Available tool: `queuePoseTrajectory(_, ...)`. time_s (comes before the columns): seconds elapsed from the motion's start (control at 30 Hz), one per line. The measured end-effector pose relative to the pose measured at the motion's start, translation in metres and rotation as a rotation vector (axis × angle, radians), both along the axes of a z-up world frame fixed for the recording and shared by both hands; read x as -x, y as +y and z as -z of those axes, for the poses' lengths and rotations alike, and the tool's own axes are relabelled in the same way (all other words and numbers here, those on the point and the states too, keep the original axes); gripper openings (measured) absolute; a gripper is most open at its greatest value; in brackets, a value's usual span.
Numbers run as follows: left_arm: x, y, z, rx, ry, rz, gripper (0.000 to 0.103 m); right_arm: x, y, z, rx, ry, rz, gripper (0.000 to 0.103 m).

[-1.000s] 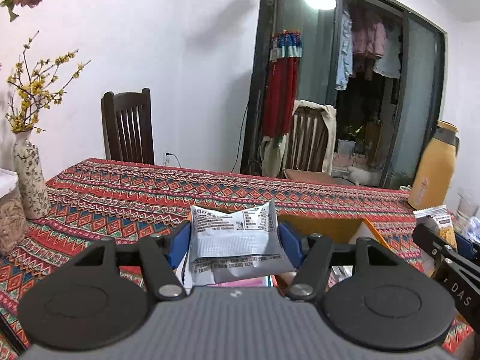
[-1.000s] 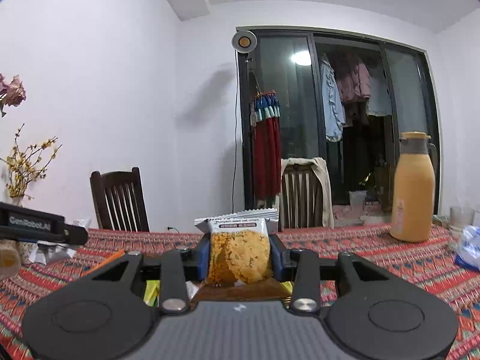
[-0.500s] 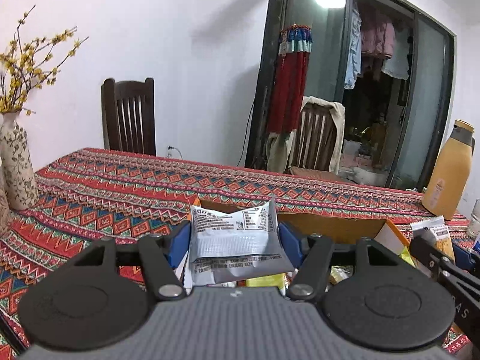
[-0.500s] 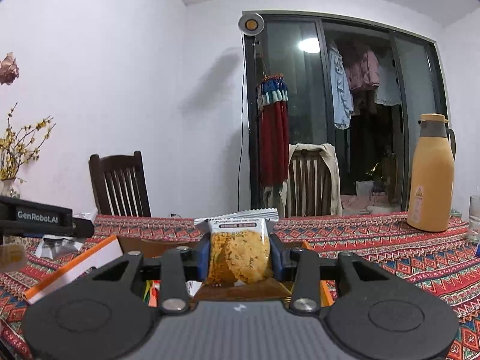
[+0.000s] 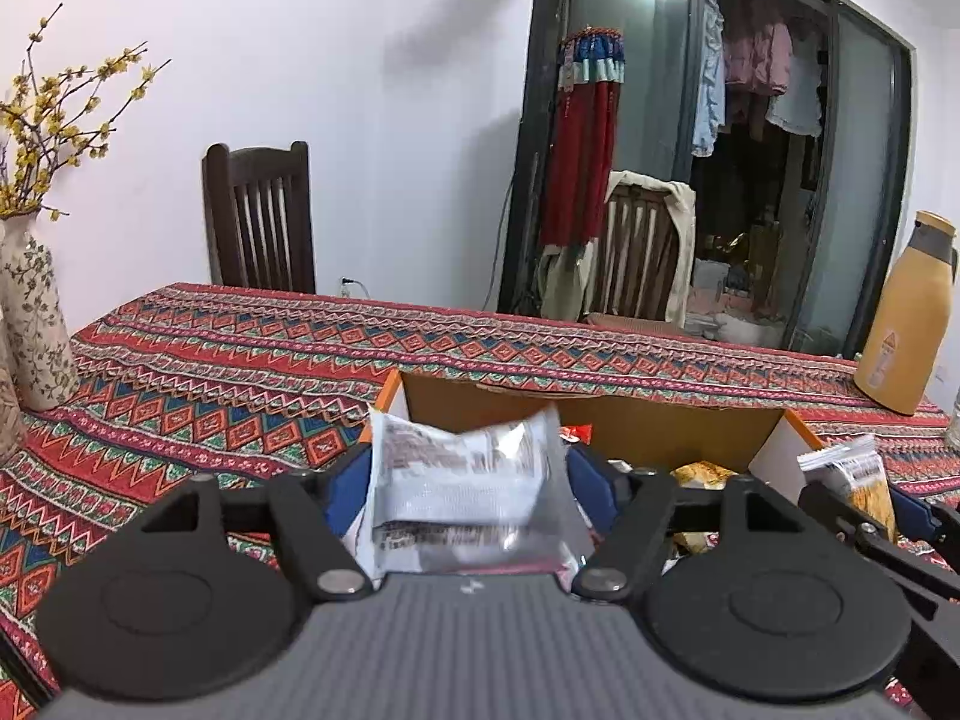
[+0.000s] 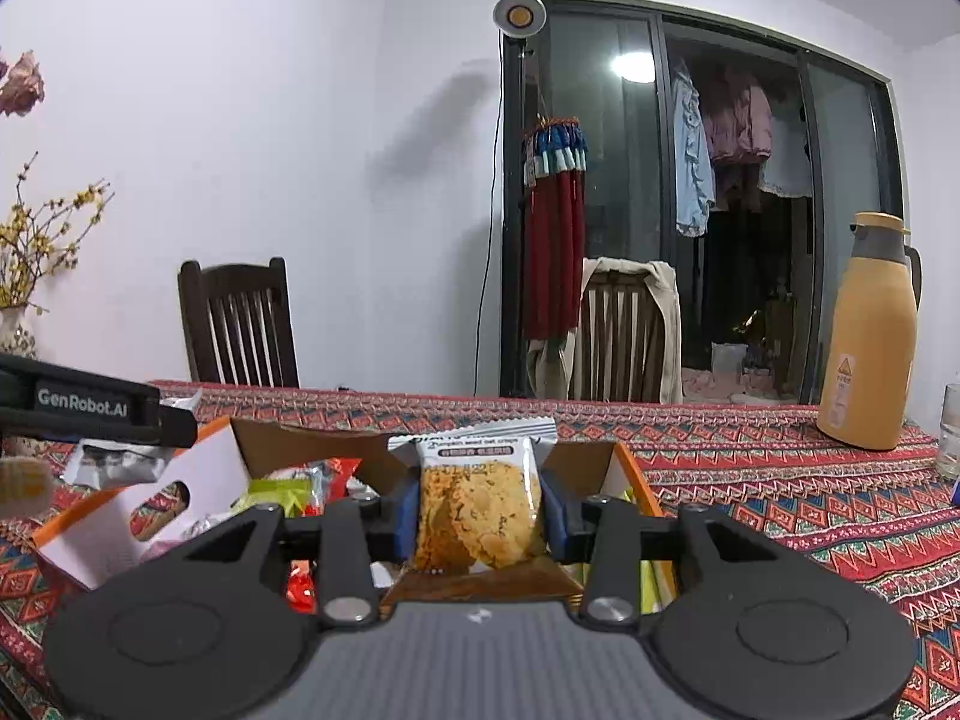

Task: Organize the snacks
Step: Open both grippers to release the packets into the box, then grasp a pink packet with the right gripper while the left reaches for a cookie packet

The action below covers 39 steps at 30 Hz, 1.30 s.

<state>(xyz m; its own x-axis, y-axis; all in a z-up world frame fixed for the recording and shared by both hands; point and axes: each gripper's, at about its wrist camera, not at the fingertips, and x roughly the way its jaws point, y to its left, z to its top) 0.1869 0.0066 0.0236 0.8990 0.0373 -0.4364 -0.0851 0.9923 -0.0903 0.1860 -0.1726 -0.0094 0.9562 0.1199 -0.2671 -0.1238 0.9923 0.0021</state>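
My left gripper (image 5: pixel 468 480) is shut on a silver-white snack packet (image 5: pixel 462 486) and holds it over the near edge of an open orange cardboard box (image 5: pixel 600 414). My right gripper (image 6: pixel 480 510) is shut on a cookie packet (image 6: pixel 477 516) showing a golden cookie, above the same box (image 6: pixel 216 468), which holds several colourful snack packets. The right gripper with its cookie packet (image 5: pixel 858 480) shows at the right edge of the left wrist view. The left gripper's side (image 6: pixel 90 408) and its silver packet (image 6: pixel 120 462) show at the left of the right wrist view.
The table has a red patterned cloth (image 5: pixel 240 372). A floral vase (image 5: pixel 33 324) with yellow blossoms stands at the left. An orange thermos (image 6: pixel 870 336) and a glass (image 6: pixel 948 438) stand at the right. Two wooden chairs (image 5: pixel 258 216) stand behind the table.
Both grippers have moved forward and down toward the box, which now fills more of each view. Each keeps its packet. The left packet is blurred from motion.
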Motion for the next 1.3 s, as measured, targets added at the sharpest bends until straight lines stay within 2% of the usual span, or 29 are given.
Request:
queuePoseTrajectory(0.03,0.000,0.001,0.000,0.003,-0.002,-0.003,0.081,0.000,-0.001,0.000,-0.003,0.000,0.004,0.046)
queuePoseTrajectory(0.07,0.001,0.001,-0.001,0.003,-0.008,-0.011,0.090,0.000,-0.001,0.000,-0.008,0.003,0.007,0.052)
queuePoseTrajectory(0.1,0.002,0.002,-0.002,0.003,-0.014,-0.022,0.103,0.001,-0.002,0.000,-0.015,0.000,0.011,0.071)
queuePoseTrajectory(0.13,0.003,0.003,-0.002,0.005,-0.024,-0.037,0.103,0.003,-0.003,0.000,-0.019,-0.006,0.019,0.091)
queuePoseTrajectory(0.2,0.004,0.005,-0.003,0.015,-0.030,-0.049,0.103,0.006,-0.005,-0.001,-0.028,-0.024,0.035,0.103)
queuePoseTrajectory(0.67,0.009,0.005,-0.005,0.027,-0.027,-0.039,0.103,0.007,-0.008,0.000,-0.036,-0.024,0.055,0.103)
queuePoseTrajectory(0.83,0.025,0.000,-0.023,0.035,-0.045,-0.029,0.103,0.009,-0.016,-0.012,-0.078,-0.036,0.038,0.103)
queuePoseTrajectory(0.97,0.051,0.003,-0.036,0.029,-0.083,-0.006,0.103,0.024,-0.027,-0.027,-0.120,-0.059,0.030,0.103)
queuePoseTrajectory(1.07,0.064,0.007,-0.038,0.029,-0.075,0.016,0.103,0.042,-0.028,-0.034,-0.117,-0.057,0.007,0.103)
queuePoseTrajectory(1.17,0.079,0.011,-0.031,0.005,-0.071,0.038,0.103,0.063,-0.026,-0.034,-0.104,-0.050,-0.023,0.103)
queuePoseTrajectory(1.3,0.095,0.019,-0.013,-0.042,-0.022,0.050,0.103,0.085,-0.023,-0.026,-0.077,-0.005,-0.056,0.103)
